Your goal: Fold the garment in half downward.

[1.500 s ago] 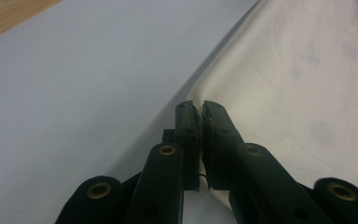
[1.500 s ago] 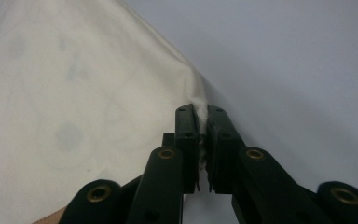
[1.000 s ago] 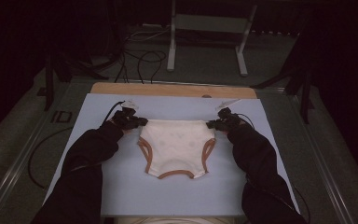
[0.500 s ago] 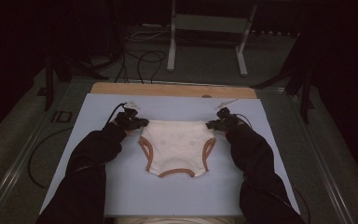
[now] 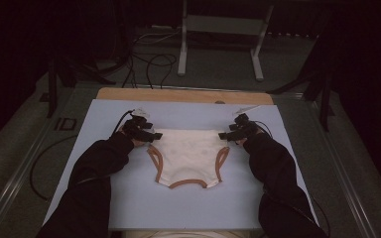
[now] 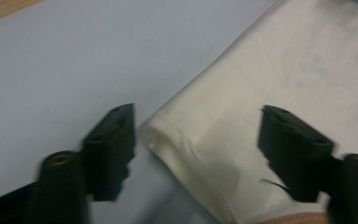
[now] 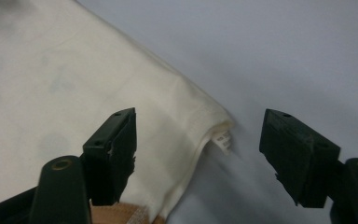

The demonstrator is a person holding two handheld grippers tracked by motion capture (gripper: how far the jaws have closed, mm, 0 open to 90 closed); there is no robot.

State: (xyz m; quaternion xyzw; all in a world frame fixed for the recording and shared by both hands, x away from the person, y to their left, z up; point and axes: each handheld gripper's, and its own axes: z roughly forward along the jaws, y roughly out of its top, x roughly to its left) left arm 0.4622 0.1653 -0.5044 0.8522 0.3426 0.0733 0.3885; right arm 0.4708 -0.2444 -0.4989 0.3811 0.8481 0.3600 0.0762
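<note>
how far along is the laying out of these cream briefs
Done: the cream briefs lie flat on the blue mat, waistband away from the person. In hand: the left gripper and right gripper have just been opening; each waist corner sits between spread jaws, unpinched. Left: probably just drawing both grippers back, or folding if that follows.

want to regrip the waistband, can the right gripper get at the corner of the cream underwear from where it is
Probably yes: the right gripper has just opened and the cream underwear corner lies loose between its jaws on the blue mat, with nothing in the way.
</note>
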